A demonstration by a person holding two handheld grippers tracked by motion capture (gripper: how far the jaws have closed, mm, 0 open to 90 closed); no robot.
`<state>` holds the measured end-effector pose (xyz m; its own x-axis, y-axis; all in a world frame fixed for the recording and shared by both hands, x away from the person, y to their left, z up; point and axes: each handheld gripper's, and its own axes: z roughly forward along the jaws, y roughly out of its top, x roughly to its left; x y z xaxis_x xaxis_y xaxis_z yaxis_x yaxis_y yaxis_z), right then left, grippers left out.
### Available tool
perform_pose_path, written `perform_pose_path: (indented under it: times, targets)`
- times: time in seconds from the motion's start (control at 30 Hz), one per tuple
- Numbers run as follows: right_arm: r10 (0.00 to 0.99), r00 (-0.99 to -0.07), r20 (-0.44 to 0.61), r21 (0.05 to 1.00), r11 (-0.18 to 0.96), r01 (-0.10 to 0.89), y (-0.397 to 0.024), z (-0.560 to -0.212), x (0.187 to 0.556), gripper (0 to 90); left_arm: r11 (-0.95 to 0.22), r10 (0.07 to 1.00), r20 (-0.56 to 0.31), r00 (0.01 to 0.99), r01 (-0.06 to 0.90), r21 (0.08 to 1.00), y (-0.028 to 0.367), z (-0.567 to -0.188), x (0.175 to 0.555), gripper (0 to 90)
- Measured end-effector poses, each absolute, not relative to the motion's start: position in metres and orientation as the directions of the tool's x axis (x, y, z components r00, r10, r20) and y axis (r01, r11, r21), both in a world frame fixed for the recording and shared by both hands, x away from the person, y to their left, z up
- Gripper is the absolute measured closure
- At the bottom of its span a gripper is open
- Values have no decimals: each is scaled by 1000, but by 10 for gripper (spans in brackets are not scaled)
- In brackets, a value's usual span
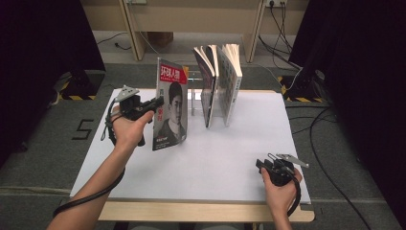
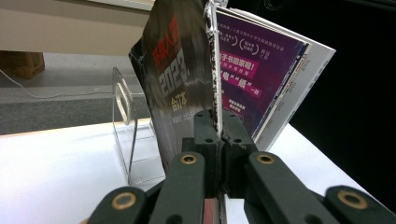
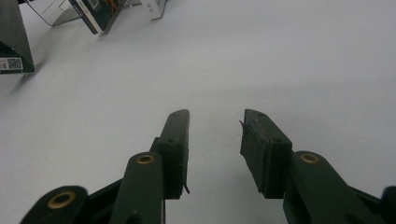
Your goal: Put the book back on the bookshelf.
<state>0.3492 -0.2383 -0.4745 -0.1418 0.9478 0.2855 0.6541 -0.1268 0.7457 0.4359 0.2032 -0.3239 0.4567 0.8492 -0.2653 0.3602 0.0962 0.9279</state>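
A magazine (image 1: 170, 106) with a red title and a portrait on its cover stands upright on the white table (image 1: 215, 158). My left gripper (image 1: 156, 103) is shut on its left edge. In the left gripper view the magazine's ragged edge (image 2: 213, 60) runs straight up from between the closed jaws of the left gripper (image 2: 215, 126). My right gripper (image 1: 261, 166) rests near the table's front right, held by a hand. In its own view the right gripper (image 3: 215, 122) is open, with nothing but bare tabletop between the jaws.
Two more magazines (image 1: 219, 84) stand fanned open in a clear acrylic stand (image 2: 126, 116) at the back middle of the table. Their lower corners (image 3: 95, 16) and the held magazine's corner (image 3: 11, 51) sit at the top left of the right gripper view. Cables (image 1: 321, 143) lie on the floor to the right.
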Motion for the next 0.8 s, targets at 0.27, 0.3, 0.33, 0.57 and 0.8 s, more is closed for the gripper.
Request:
perform_pose_path:
  times: [0.27, 0.3, 0.33, 0.57, 0.8]
  targets:
    - [948, -139, 286, 743, -128, 657, -238, -475, 349, 620, 113, 846, -286, 450, 372, 921, 207, -323, 443, 868]
    - [951, -141, 274, 744, -117, 658, -239, -475, 350, 620, 114, 845, -287, 451, 373, 921, 207, -322, 444, 868]
    - [949, -133, 287, 737, -130, 663, -238, -475, 349, 620, 111, 848, -281, 450, 367, 924, 206, -321, 446, 868]
    - [951, -143, 273, 744, -115, 659, -238, -476, 350, 620, 107, 856, -254, 450, 327, 939, 200, -313, 462, 867]
    - [951, -138, 276, 743, -120, 658, -239, -475, 350, 621, 108, 873, -229, 430, 288, 952, 191, -313, 478, 867]
